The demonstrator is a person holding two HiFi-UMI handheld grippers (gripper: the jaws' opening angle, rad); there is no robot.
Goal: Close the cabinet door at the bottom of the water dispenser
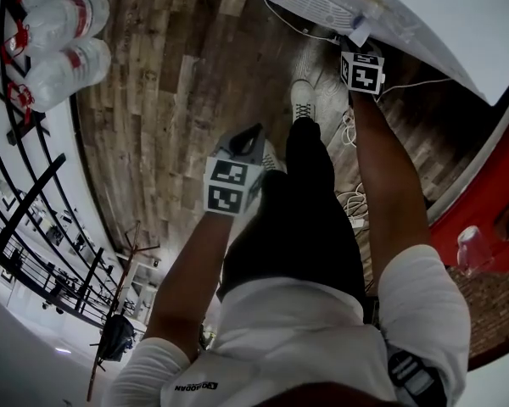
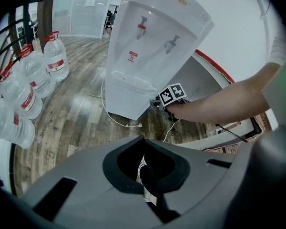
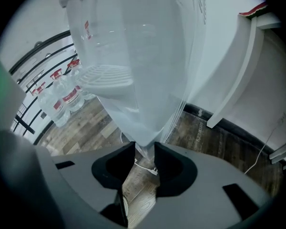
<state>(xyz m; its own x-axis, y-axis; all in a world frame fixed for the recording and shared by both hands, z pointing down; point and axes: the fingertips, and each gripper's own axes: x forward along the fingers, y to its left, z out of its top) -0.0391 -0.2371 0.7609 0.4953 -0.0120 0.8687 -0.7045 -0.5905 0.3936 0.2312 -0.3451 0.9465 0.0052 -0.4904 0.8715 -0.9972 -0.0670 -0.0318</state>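
The white water dispenser (image 1: 424, 15) (image 2: 152, 37) stands on the wood floor, its two taps and drip tray facing the left gripper view. My right gripper (image 1: 360, 58) (image 2: 173, 95) is at the lower right corner of its bottom cabinet door (image 2: 126, 97). In the right gripper view the right gripper (image 3: 144, 151) has its jaws a narrow gap apart, with the white door edge (image 3: 143, 128) filling that gap. My left gripper (image 1: 242, 147) (image 2: 143, 140) hangs back over the floor, shut and empty, well clear of the dispenser.
Several large water bottles (image 1: 64, 36) (image 2: 26, 94) (image 3: 62, 99) lie by a black railing (image 1: 25, 202) on the left. A white cable (image 2: 117, 120) trails across the floor below the dispenser. A red-trimmed white counter (image 1: 483, 185) curves behind. The person's shoe (image 1: 301, 100) is near the dispenser.
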